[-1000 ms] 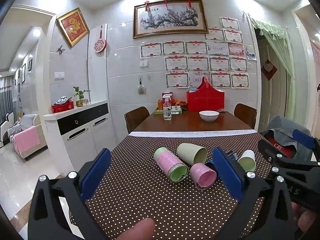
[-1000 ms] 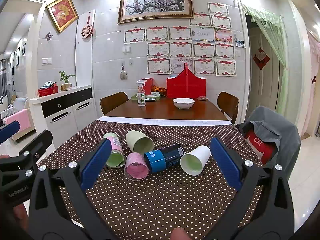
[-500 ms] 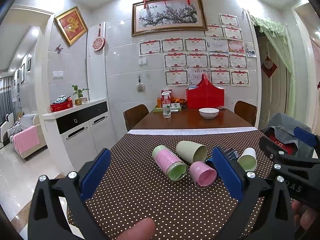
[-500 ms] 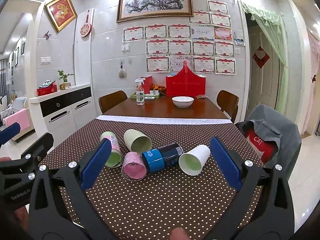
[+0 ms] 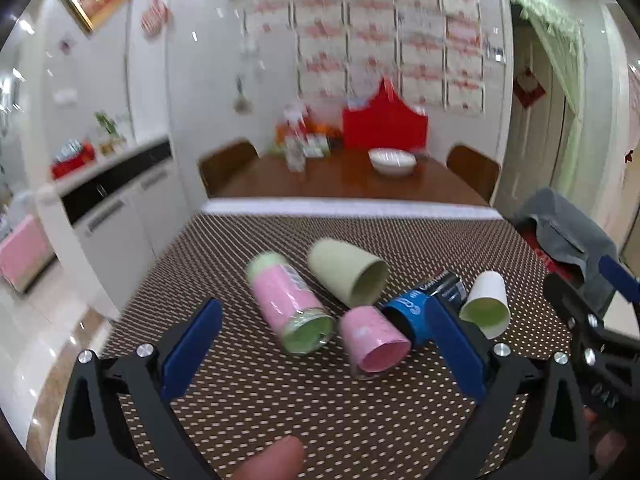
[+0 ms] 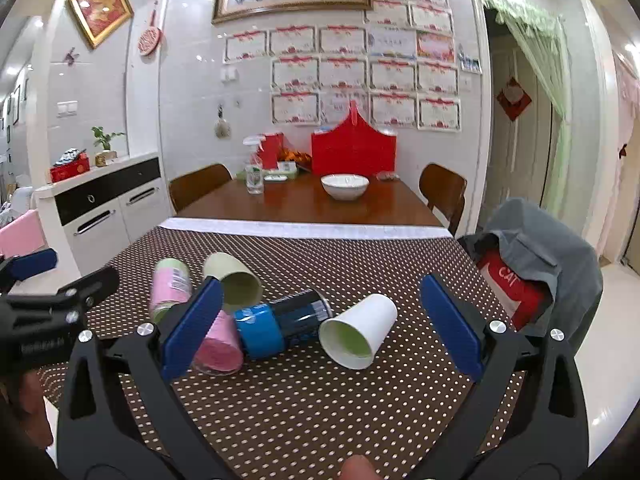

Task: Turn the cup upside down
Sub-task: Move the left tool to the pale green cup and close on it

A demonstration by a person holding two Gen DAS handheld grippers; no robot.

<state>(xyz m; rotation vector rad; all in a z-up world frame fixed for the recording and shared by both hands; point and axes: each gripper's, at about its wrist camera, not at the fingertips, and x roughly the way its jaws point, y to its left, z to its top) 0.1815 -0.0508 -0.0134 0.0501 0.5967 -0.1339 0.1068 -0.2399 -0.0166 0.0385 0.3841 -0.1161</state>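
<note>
Both grippers have come closer to the cups since half a second ago, and the left view is now smeared by motion. Five cups lie on their sides on the brown dotted tablecloth [image 6: 320, 408], clustered together: one white paper cup [image 6: 358, 336] with a green inside, mouth toward the camera; one dark cup with a blue band [image 6: 280, 322] bearing white lettering too small to read, just beside it; one small pink cup [image 6: 220, 344]; one sage-green cup [image 6: 234, 280]; one tall pink cup with green ends [image 6: 170, 290]. The right gripper [image 6: 320, 328] is spread wide, holding nothing, the white cup between its pads. The left gripper [image 5: 320, 352] is equally wide and empty. A red bag under a grey jacket [image 6: 532, 252] reads "CAT"
</note>
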